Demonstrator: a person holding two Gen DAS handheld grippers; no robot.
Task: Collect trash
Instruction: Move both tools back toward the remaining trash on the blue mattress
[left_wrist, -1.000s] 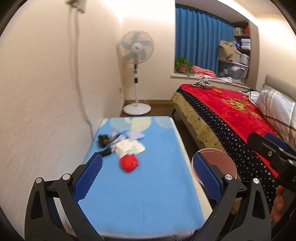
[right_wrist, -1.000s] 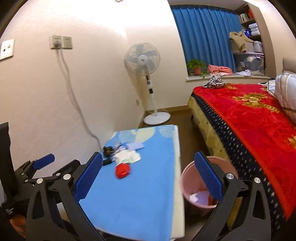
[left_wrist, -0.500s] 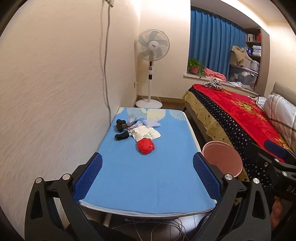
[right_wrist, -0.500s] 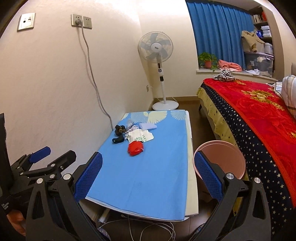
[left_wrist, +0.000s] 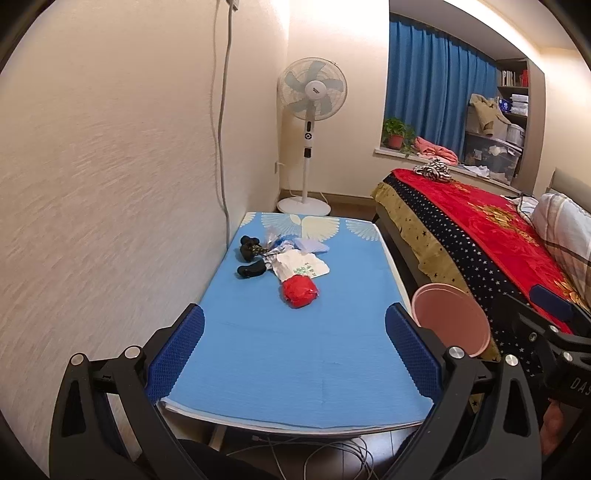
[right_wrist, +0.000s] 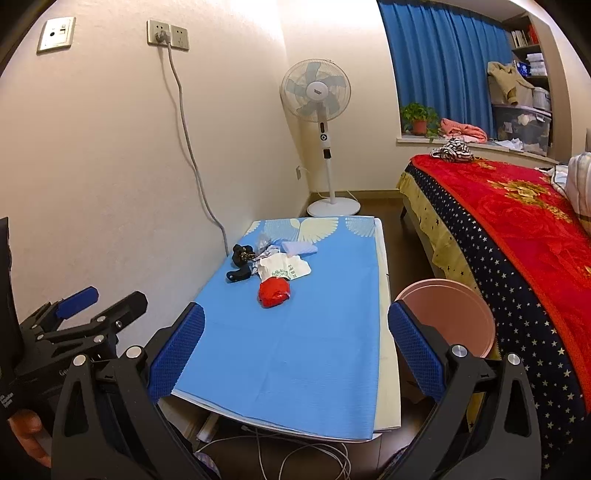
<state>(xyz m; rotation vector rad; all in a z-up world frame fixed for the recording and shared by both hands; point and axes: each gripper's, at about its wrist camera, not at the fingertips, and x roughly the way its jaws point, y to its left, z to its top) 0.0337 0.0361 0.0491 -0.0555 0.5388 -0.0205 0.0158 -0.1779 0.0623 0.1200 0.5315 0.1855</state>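
Side by side, both tongs, left (left_wrist: 294, 349) and right (right_wrist: 295, 349), hover level and wide apart before the table (left_wrist: 303, 362)

— How do you hold the two tools?

— My left gripper (left_wrist: 293, 334) is spread wide, with nothing between the blue pads (left_wrist: 177, 352). My right gripper (right_wrist: 295, 336) is spread wide in the same way, also empty. Both point forward and a little down, side by side.

— Can you see your hands?

— Only small parts. In the right wrist view my left hand (right_wrist: 27, 434) shows at the lower edge under the left tool. I think it grips the handle, but the edge is dark.
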